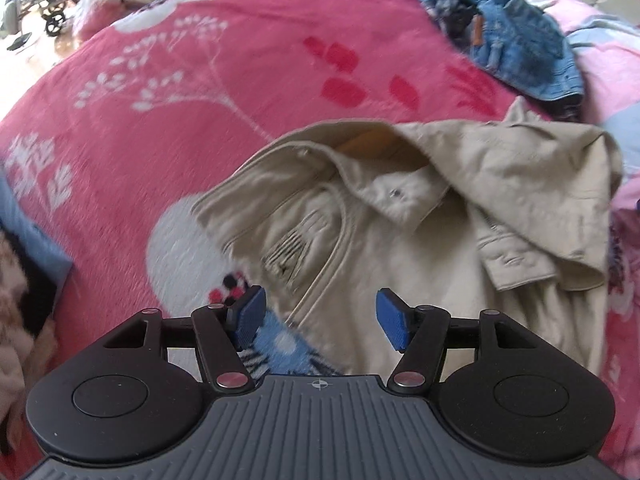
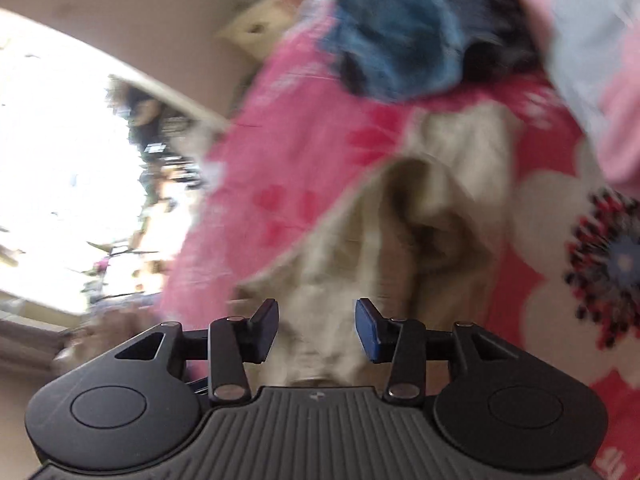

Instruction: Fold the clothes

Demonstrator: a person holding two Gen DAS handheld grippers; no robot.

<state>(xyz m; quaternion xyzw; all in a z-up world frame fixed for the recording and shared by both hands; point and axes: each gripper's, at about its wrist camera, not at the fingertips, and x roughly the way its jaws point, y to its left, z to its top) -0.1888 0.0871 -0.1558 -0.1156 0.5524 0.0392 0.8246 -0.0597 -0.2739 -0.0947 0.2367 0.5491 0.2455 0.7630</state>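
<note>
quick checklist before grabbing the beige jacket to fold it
1. Left hand-held gripper open, nothing between the pads: ok.
2. Right hand-held gripper open, pads not pressing cloth: ok.
3. Beige jacket lying flat: not ok, it is crumpled, with one part folded over the collar.
4. Denim garment apart from the jacket: ok in the left wrist view; the right wrist view is too blurred to tell.
5. Bare pink blanket beside the jacket to spread it on: ok.
6. Which jacket edge the right gripper is over: cannot tell, too blurred.
</note>
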